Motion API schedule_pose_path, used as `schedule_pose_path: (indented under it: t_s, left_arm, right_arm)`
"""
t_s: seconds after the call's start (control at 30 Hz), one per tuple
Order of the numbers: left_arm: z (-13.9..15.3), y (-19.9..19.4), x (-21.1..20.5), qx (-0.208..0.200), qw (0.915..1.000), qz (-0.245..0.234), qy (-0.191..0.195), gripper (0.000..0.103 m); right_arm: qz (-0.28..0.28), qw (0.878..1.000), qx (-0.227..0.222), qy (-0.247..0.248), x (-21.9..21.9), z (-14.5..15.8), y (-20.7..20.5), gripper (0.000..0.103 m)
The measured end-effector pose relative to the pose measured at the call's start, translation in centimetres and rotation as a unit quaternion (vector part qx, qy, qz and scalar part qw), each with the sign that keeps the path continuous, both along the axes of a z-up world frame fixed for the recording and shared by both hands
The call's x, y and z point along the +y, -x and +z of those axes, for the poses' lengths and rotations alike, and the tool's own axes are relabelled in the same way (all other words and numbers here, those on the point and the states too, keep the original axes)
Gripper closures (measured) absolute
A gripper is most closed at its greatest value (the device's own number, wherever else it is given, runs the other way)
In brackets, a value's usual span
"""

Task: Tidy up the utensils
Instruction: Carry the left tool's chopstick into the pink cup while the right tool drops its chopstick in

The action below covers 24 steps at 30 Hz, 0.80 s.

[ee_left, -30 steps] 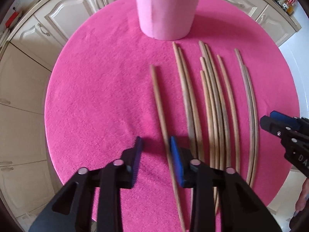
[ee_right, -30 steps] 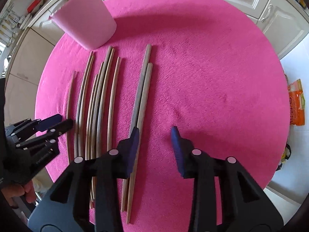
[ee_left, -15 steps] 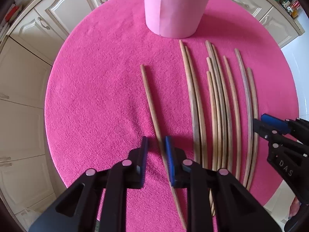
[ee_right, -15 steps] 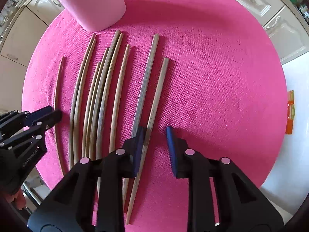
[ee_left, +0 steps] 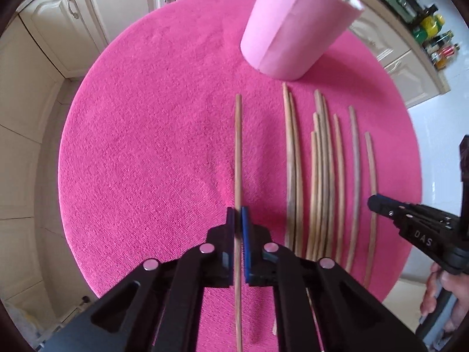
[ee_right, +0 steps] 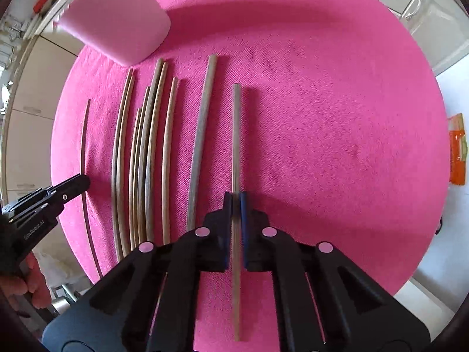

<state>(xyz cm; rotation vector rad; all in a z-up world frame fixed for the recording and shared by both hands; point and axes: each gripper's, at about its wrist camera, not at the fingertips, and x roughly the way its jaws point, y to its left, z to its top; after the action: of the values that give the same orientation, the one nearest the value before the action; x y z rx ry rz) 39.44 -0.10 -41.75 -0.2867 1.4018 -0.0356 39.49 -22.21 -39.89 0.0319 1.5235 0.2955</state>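
Right gripper (ee_right: 235,202) jaws clamp 1 wooden stick (ee_right: 236,135) on pink cloth (ee_right: 337,117)

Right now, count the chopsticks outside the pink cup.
10 chopsticks: one in the left jaws, one in the right jaws, eight lying between them on the cloth; overlaps may hide more.

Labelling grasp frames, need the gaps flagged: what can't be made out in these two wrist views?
- Pink cup contents: left wrist view, rim cut by top edge; one stick pokes out.
- Left-held chopstick near end: runs off bottom edge.
- Loose chopsticks near ends: right wrist view, behind right gripper body.
- Counter bottles: too small to identify.
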Motion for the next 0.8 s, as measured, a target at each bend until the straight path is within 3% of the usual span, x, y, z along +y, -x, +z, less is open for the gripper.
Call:
schedule_pose_path:
  t_s: [0.33, 0.53, 0.8]
  left_arm:
    - [3.9, 1.0, 2.6, -0.068, 0.9971, 0.006, 0.032, 0.098]
    - [7.0, 1.6, 2.3, -0.123, 0.9914, 0.013, 0.045, 0.098]
    - [8.8, 0.2, 1.0, -0.186, 0.9806, 0.023, 0.057, 0.098]
  right_arm:
    - [-0.012, 0.996, -0.025, -0.089, -2.6, 3.4, 0.2, 0.097]
    - [-0.002, 0.988, -0.049, -0.147, -2.6, 6.5, -0.4, 0.097]
    - [0.007, 0.978, -0.094, -0.187, -1.1, 10.0, -0.5, 0.097]
